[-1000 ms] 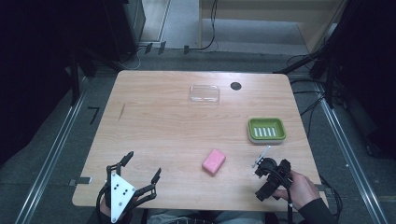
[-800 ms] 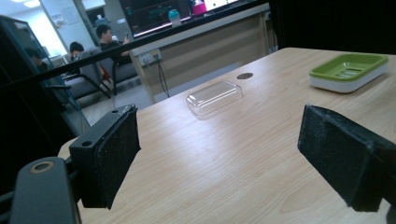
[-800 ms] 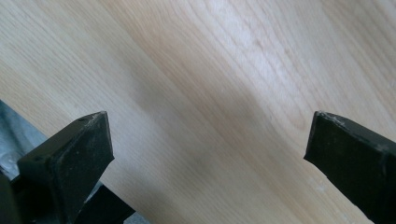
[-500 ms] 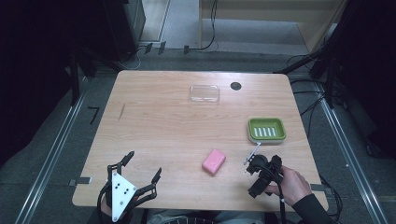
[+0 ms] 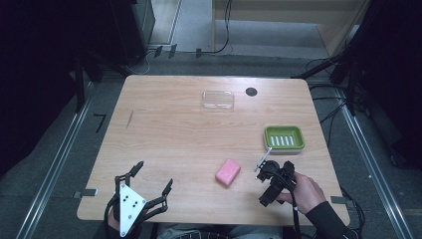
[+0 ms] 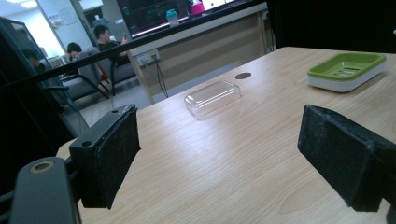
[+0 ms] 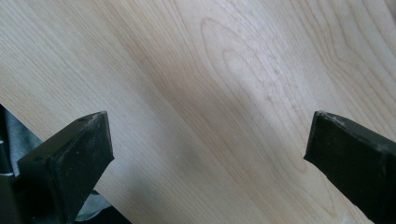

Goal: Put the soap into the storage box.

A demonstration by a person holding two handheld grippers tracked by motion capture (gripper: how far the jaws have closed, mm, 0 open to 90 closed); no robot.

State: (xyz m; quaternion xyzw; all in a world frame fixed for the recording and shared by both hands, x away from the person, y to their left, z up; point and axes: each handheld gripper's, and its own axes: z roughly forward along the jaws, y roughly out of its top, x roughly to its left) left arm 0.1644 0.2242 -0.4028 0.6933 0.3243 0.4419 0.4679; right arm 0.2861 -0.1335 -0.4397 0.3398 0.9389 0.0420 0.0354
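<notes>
- Right gripper (image 5: pixel 271 183), held in a hand (image 5: pixel 303 191) at the near right of the table (image 5: pixel 169 134): jaws spread wide, pinching nothing, bare wood grain between them in the right gripper view.
- Pink soap bar (image 5: pixel 228 172) lying flat on the wood, just beside the right jaws, apart from them.
- Green soap dish (image 5: pixel 283 137) beyond the right jaws, near them.
- Left gripper (image 5: pixel 144 191) at the near left edge: jaws spread, nothing between.
- Clear lid (image 6: pixel 212 97) well ahead of the left jaws, between them in the left gripper view.
</notes>
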